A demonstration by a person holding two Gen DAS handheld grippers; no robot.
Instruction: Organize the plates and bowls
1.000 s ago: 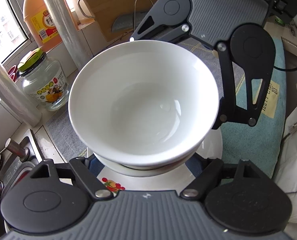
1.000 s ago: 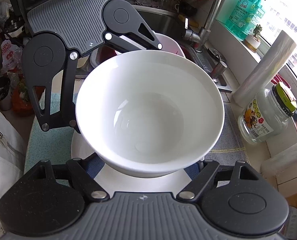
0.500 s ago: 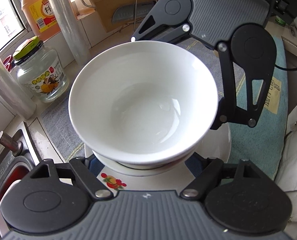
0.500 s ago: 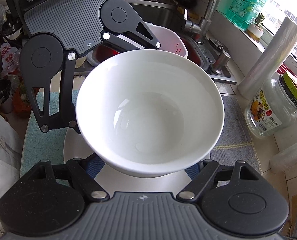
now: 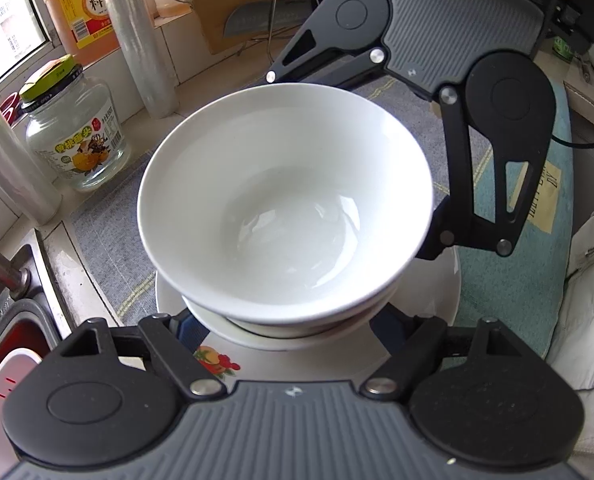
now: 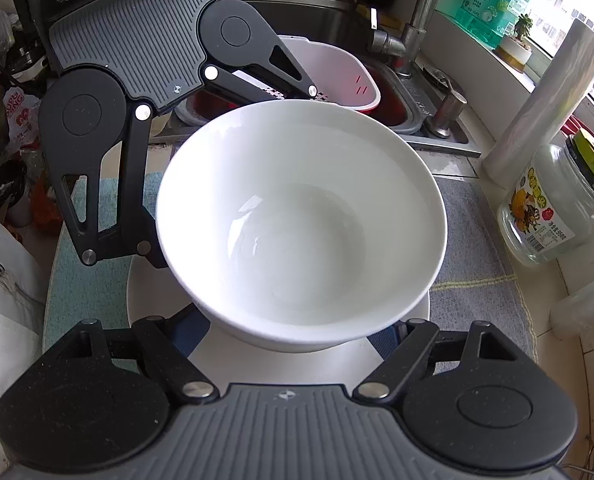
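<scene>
"White bowl [image 5: 285, 200], glazed and empty. It fills the middle of both wrist views. Where exactly does it sit?"

"Over a second bowl [image 5: 225, 326], whose rim shows just under it in the left wrist view. That one stands on a white plate [image 5: 429, 300] with a fruit print [image 5: 215, 360] near its edge. Whether the top bowl rests in the lower one or hangs just clear of it cannot be told."

"And the plate?"

"On a grey mat [image 5: 109, 240] that turns teal [image 5: 509, 280] towards the person's pale sleeve [image 5: 593, 280]."

"What is the left gripper [image 5: 287, 326] doing?"

"It is about half spread, with its blue fingers [image 5: 189, 328] reaching under the bowl's flank on either side. In the right wrist view its two tips lie against the outside of the bowl, one at the far rim and one at the side. So it has the bowl clamped."

"The right gripper [image 6: 289, 330]?"

"Much the same from the opposite side. Its fingers run in under the wall of the bowl. Seen from the left camera, its tips touch the rim at the back and at the right. It grips the bowl too, set wide enough to span it. Both point steeply downwards."

"Anything around it?"

"A glass jar [image 5: 77, 140] with a green lid stands beside the mat near the window, next to rolls of film [image 5: 137, 36]. The sink [image 6: 421, 120] lies beyond the mat, with a pink basket [image 6: 337, 68] in it and the tap [image 6: 409, 40] behind."
</scene>
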